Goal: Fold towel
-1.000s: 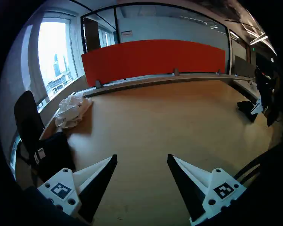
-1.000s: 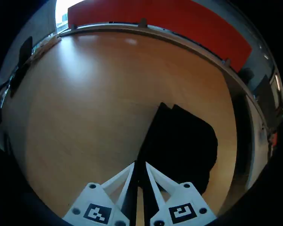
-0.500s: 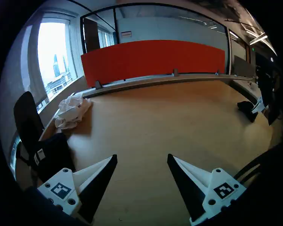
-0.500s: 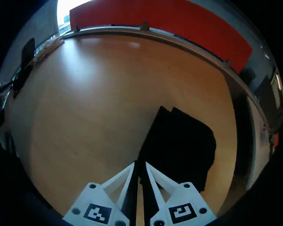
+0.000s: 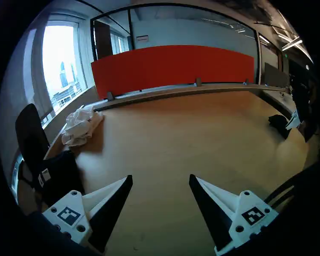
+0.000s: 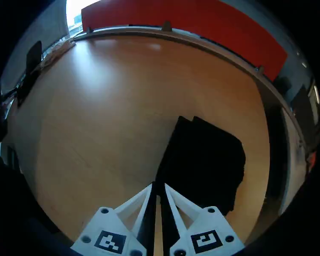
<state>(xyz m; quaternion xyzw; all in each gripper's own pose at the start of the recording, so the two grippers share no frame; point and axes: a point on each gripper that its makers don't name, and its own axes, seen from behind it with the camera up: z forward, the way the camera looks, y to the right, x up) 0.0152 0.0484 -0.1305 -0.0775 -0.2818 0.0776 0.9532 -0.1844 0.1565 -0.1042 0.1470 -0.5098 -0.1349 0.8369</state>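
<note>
No words or numbers can be read here. A small white sign (image 5: 142,38) is seen on the far wall above the red board (image 5: 173,66), but its writing is too tiny to be made out. A white tag (image 5: 45,175) is seen on a dark thing (image 5: 62,168) by the left edge of the table (image 5: 181,128), and what is on it is too blurred to tell. Black-and-white square marks (image 5: 69,216) are stuck on both sides of the left gripper (image 5: 160,177). Marks of the same kind (image 6: 107,242) are seen on the right gripper (image 6: 159,186). These are patterns, not letters.
</note>
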